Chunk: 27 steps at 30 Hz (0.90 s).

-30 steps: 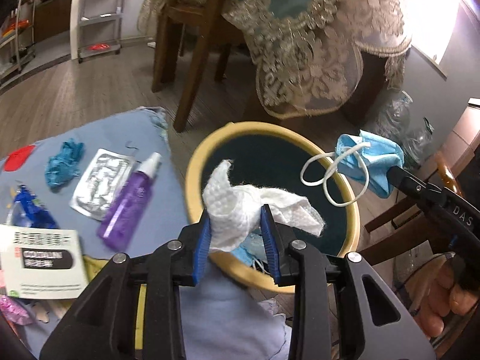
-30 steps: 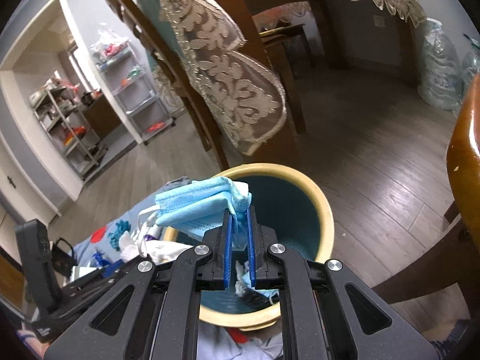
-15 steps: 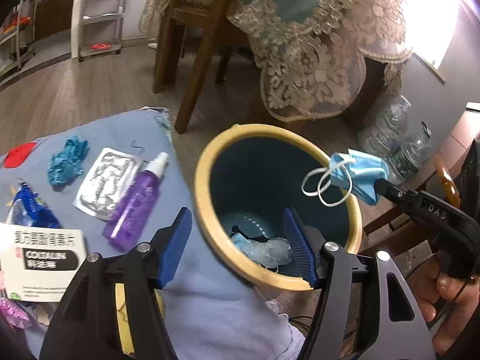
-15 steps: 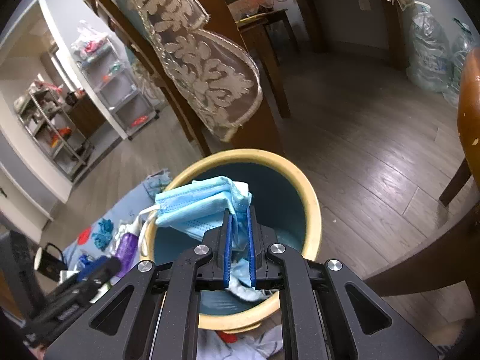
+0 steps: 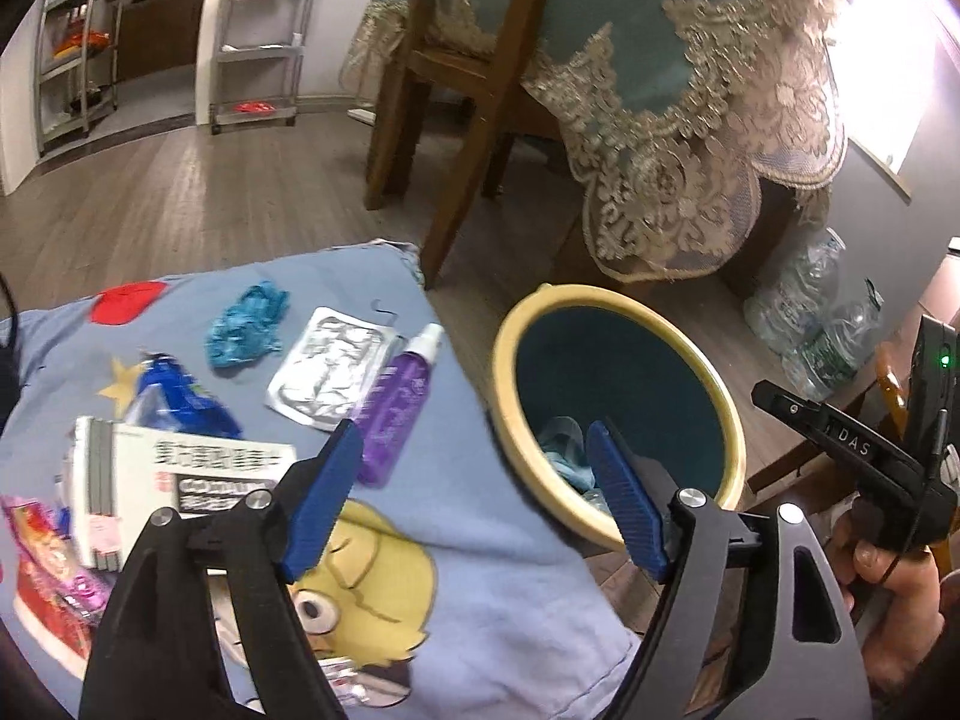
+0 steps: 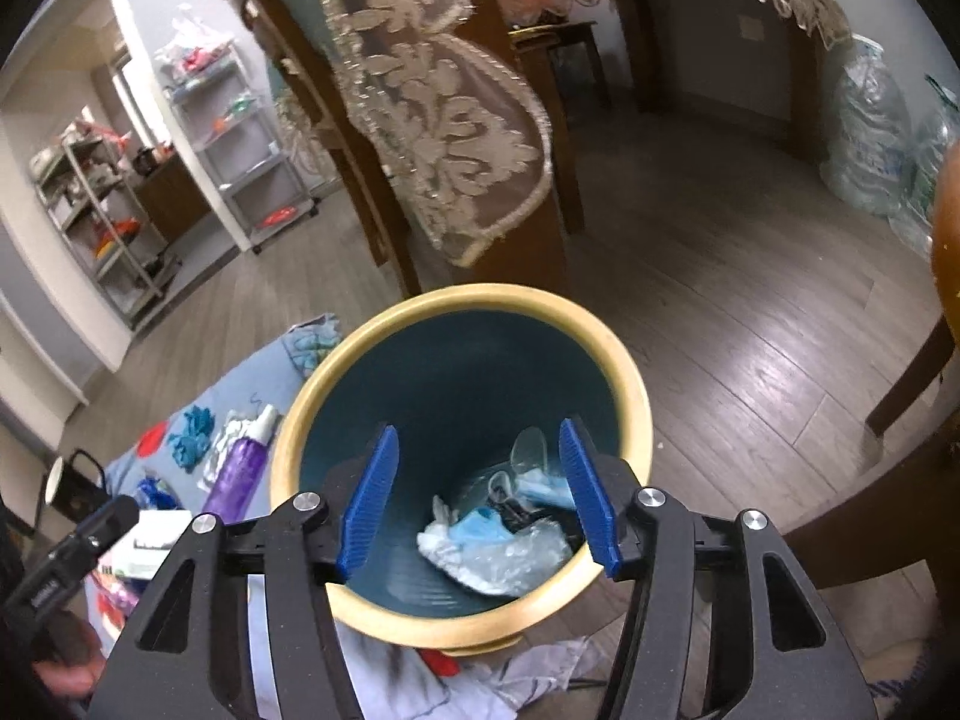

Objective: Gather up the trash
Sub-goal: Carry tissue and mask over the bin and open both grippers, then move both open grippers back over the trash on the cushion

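Note:
A bin with a yellow rim (image 6: 480, 295) and a teal inside stands on the floor by a blue cloth (image 5: 480, 540). At its bottom lie a white tissue (image 6: 438, 543), a blue mask (image 6: 480, 525) and clear plastic. My right gripper (image 6: 478, 435) hangs over the bin mouth, its jaws opening with nothing between them. My left gripper (image 5: 474, 444) is above the cloth beside the bin rim (image 5: 600, 291), its jaws also opening and empty. On the cloth lie a purple spray bottle (image 5: 399, 408), a foil blister pack (image 5: 330, 369), a teal glove (image 5: 246, 324) and a white box (image 5: 198, 468).
Wooden chair legs (image 5: 468, 138) and a table with a lace cloth (image 5: 690, 168) stand just behind the bin. Large water bottles (image 5: 804, 312) sit by the wall at the right. Metal shelves (image 5: 252, 36) are at the back. A blue wrapper (image 5: 174, 396) lies on the cloth.
The left gripper let go of the white tissue, opened wide and drew away left over the cloth. The right gripper opened and the blue mask dropped into the bin.

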### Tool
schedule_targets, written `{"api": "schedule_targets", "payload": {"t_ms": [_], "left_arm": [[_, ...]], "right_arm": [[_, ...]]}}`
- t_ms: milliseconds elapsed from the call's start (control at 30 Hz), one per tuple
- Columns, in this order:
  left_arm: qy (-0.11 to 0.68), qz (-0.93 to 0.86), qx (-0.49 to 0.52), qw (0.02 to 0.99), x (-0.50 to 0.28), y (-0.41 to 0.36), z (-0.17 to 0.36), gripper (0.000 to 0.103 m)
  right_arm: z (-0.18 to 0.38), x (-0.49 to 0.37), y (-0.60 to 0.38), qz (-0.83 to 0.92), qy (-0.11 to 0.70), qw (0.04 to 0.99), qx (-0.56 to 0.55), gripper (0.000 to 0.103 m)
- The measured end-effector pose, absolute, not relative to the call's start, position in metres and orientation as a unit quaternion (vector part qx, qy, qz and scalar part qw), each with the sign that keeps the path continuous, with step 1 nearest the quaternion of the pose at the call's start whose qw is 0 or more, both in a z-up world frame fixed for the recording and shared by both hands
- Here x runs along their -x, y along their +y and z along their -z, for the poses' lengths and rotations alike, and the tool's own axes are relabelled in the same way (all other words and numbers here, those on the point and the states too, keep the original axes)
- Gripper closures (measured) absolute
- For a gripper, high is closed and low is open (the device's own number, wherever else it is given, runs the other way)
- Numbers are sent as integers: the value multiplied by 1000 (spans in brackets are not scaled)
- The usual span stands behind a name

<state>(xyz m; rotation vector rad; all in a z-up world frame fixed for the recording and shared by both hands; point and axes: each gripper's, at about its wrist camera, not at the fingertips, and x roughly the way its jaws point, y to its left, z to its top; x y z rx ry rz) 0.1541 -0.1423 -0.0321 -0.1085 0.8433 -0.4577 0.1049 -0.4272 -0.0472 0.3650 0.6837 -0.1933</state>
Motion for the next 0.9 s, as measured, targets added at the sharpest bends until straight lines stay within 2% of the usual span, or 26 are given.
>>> {"api": "schedule_targets", "payload": {"t_ms": [167,400,900], "left_arm": [[397,198,58,894,-146,-114,26,20],[386,166,65,905,-134,-78,19,11],[390,85,72,914,-106,-2,22,10]], "right_arm": [[44,-107,-413,75,331,926,-164,44],[40,-110,-385,41,333,931,-140,37],[46,-117,-317,-38,355,929,-94,34]]}}
